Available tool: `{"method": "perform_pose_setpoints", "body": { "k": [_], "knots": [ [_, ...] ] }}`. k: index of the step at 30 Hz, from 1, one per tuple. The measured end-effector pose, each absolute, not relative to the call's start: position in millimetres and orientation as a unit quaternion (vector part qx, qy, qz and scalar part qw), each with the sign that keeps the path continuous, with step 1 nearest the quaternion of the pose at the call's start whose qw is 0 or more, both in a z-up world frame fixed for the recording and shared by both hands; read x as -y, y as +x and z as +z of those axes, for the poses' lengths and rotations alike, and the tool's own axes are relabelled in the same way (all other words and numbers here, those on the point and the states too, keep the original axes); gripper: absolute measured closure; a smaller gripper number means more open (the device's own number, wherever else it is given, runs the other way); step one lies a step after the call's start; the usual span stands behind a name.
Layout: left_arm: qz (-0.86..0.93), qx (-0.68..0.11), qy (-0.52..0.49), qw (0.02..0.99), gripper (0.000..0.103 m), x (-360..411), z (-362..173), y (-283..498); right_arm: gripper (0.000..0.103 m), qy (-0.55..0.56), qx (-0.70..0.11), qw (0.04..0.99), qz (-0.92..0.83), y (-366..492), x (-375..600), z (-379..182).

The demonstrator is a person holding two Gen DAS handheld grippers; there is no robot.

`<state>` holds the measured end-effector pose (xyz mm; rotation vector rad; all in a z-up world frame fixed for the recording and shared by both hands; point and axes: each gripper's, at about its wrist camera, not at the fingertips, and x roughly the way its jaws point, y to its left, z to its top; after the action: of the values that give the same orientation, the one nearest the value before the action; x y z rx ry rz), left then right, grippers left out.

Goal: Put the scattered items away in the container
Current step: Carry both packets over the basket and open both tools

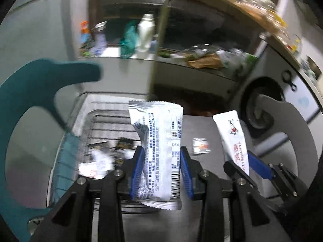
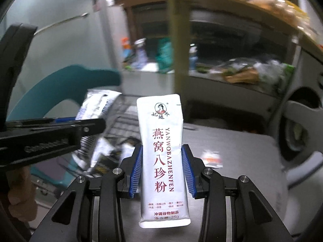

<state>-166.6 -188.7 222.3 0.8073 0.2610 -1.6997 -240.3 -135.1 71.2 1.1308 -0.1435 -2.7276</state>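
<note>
My left gripper (image 1: 162, 151) is shut on a silver snack packet (image 1: 157, 141) with blue print, held upright above the near edge of a wire basket (image 1: 105, 125). The basket holds several dark and white sachets (image 1: 113, 153). My right gripper (image 2: 162, 149) is shut on a tall white sachet (image 2: 161, 151) with red characters, held upright over the grey table (image 2: 242, 157). In the left wrist view the right gripper (image 1: 246, 161) and its white sachet (image 1: 232, 137) appear at the right. One small white and orange sachet (image 1: 199, 145) lies on the table.
A teal chair back (image 1: 40, 80) stands left of the basket. Behind are a white appliance, shelves with bottles (image 1: 145, 32) and bags (image 1: 203, 58), and a round dark drum opening (image 1: 260, 104) at the right. A hand (image 2: 20, 191) shows at the lower left of the right wrist view.
</note>
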Motion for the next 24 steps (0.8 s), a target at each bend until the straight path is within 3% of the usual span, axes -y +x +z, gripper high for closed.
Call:
{"method": "perform_pose_setpoints", "body": {
  "k": [5, 13, 17, 21, 24],
  "knots": [
    [-0.696, -0.141, 0.354, 0.608, 0.064, 215, 214, -108, 0.065, 0.413, 0.033, 0.127, -0.901, -267, 197, 42],
    [-0.679, -0.174, 0.365, 0.613, 0.064, 241, 195, -72, 0.064, 0.436, 0.031, 0.128, -0.890, -280, 209, 21],
    [-0.680, -0.175, 0.368, 0.610, 0.064, 241, 193, -68, 0.056, 0.427, 0.021, 0.127, -0.895, -279, 207, 23],
    [-0.689, -0.169, 0.357, 0.608, 0.049, 236, 197, -65, 0.051, 0.415, 0.019, 0.120, -0.902, -276, 208, 28],
    [-0.692, -0.171, 0.353, 0.606, 0.048, 234, 198, -63, 0.051, 0.415, 0.020, 0.121, -0.902, -275, 207, 30]
  ]
}}
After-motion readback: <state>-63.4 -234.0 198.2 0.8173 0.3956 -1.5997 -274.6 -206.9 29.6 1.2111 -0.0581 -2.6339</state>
